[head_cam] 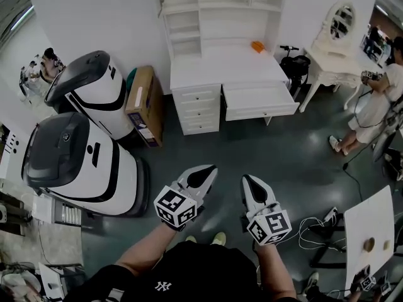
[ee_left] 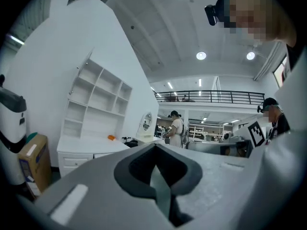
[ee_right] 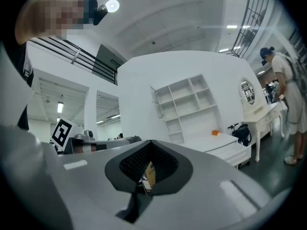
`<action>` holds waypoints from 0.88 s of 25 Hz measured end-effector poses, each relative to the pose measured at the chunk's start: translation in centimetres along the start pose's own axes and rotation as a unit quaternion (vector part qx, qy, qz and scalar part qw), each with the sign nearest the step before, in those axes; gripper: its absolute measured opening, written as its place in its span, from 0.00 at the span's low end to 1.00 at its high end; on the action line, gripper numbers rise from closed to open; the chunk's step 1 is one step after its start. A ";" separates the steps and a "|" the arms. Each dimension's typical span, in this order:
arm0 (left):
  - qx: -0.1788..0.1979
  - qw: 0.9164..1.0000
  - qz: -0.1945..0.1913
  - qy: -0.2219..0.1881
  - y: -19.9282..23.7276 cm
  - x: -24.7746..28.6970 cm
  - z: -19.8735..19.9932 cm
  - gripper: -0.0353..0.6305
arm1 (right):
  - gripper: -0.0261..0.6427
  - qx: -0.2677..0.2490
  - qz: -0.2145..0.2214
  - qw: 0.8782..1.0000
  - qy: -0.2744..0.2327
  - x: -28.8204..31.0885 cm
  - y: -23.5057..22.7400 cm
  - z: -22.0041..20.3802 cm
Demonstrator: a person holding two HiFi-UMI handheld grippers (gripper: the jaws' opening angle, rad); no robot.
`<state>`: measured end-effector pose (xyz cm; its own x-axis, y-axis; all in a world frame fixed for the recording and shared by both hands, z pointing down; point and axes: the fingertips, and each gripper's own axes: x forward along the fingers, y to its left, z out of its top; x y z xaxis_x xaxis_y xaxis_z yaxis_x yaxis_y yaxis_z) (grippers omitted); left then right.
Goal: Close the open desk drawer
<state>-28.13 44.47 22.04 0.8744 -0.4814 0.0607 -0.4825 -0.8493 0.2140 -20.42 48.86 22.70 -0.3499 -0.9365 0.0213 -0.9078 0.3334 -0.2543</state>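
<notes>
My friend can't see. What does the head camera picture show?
A white desk with shelves stands across a dark floor, its wide drawer pulled open. Nearer the camera, a person holds the left tongs and right tongs, both shut and empty, well short of it. Two big white machines stand at the left.

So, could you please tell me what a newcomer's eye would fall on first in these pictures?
Probably the white desk at the top centre of the head view, with its right drawer standing open. Next come the two big white-and-black machines on the floor at the left. In the foreground, the left hand-held gripper and the right hand-held gripper are both shut and empty, well short of the desk.
</notes>
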 end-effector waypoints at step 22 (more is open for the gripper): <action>-0.025 1.000 -0.004 0.002 5.4 12.6 0.2 0.05 | 0.07 0.023 -0.056 0.998 -0.002 3.5 -13.4 1.2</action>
<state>-19.72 33.74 23.72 0.8783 -0.4740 0.0627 -0.4727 -0.8412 0.2626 -9.21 40.97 25.05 -0.2457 -0.9681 0.0482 -0.9298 0.2214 -0.2942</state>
